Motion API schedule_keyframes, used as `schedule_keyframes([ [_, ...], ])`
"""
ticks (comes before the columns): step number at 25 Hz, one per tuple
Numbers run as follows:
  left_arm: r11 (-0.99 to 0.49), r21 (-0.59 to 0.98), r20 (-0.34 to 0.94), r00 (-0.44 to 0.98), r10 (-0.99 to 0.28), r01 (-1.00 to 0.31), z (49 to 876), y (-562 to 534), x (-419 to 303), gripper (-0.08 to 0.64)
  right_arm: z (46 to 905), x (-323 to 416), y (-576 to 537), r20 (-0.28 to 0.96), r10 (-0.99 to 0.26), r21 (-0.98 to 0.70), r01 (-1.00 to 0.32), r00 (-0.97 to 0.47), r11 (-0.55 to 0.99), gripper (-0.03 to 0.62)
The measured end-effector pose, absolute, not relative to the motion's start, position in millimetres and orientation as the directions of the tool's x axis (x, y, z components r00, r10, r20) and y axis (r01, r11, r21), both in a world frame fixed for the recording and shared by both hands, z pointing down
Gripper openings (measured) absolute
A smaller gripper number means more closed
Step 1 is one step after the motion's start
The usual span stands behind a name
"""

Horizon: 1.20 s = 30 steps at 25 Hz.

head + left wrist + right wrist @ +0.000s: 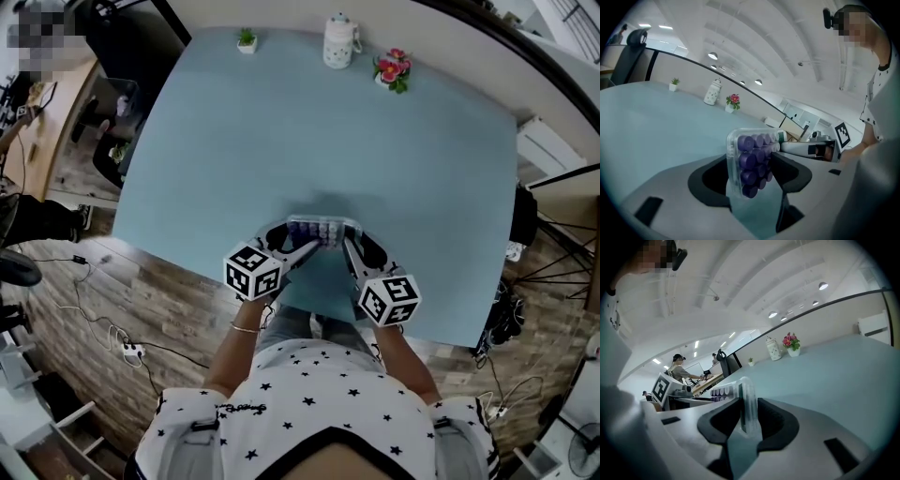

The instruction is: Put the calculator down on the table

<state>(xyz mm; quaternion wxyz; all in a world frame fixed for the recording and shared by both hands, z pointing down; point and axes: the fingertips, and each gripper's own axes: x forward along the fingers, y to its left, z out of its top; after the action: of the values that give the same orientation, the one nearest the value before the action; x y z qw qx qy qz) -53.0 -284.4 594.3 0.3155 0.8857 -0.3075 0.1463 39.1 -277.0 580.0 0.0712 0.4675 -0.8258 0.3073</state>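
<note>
While a person in a star-print shirt leans over the pale blue tabletop (328,141), a calculator (322,228) with purple keys in a clear case hangs between two tools near its front edge. The left tool (302,246) clamps one end across its width, keys tilted toward that tool's camera. The right tool (347,246) pinches the other end by its thin edge. Whether the calculator touches the tabletop cannot be told. Pink flowers (392,69) stand at the far edge.
</note>
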Motion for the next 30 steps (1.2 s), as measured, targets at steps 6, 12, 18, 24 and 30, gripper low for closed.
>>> schedule_keyframes([
  [6, -0.608, 0.469, 0.491, 0.761, -0.424, -0.641, 614.8, -282.8, -50.4, 0.287, 600.7, 42.1, -272.8, 0.448, -0.721, -0.450, -0.830, -0.529, 0.329, 0.110],
  [12, -0.619, 0.433, 0.543, 0.738, -0.401, -0.655, 628.4, -282.9, -47.4, 0.295, 613.7, 45.5, -269.5, 0.490, -0.712, -0.443, -0.847, -0.502, 0.293, 0.112],
  [18, -0.630, 0.395, 0.572, 0.716, -0.401, -0.669, 632.7, -286.0, -45.4, 0.300, 623.1, 48.2, -270.8, 0.530, -0.704, -0.427, -0.866, -0.472, 0.259, 0.112],
  [24, -0.637, 0.360, 0.587, 0.696, -0.414, -0.682, 633.1, -288.0, -44.5, 0.301, 626.9, 49.3, -272.7, 0.566, -0.698, -0.387, -0.889, -0.439, 0.246, 0.112],
  [30, -0.626, 0.361, 0.586, 0.690, -0.425, -0.692, 634.1, -291.5, -45.1, 0.305, 628.0, 49.4, -276.9, 0.587, -0.692, -0.350, -0.903, -0.419, 0.250, 0.115],
])
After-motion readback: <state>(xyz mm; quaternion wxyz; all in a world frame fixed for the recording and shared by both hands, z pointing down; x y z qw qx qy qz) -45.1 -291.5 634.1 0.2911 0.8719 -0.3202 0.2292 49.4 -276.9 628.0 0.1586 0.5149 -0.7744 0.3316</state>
